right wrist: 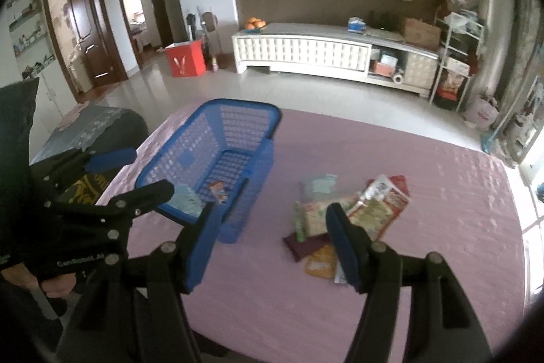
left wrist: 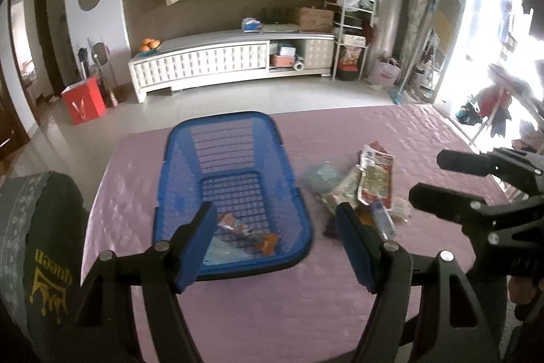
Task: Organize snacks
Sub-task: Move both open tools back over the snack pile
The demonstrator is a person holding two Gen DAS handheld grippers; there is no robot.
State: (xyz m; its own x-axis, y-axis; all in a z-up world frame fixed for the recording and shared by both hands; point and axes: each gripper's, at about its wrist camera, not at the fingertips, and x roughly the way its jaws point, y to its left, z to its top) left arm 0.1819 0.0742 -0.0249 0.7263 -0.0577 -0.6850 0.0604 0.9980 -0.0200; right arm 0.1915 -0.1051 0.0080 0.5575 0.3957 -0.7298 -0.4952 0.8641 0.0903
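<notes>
A blue mesh basket (left wrist: 238, 119) (right wrist: 238, 106) stands on the pink-covered table (left wrist: 272, 312) (right wrist: 425, 261). In its near end lie a few snack packets (left wrist: 246, 235) (right wrist: 219, 189). To the basket's right, a loose pile of snack packets (left wrist: 372, 182) (right wrist: 343, 213) lies on the cloth. My left gripper (left wrist: 275, 220) hovers over the basket's near right corner, open, with nothing between its blue pads; the right wrist view shows it (right wrist: 149, 170) beside the basket. My right gripper (right wrist: 270, 220) hangs open and empty between basket and pile, and appears at the right edge (left wrist: 425, 176).
A dark cushion with yellow "queen" lettering (left wrist: 44, 244) (right wrist: 85, 189) sits at the table's left edge. Beyond the table are a tiled floor, a white low cabinet (left wrist: 231, 63) (right wrist: 306, 50) and a red box (left wrist: 85, 102) (right wrist: 185, 58).
</notes>
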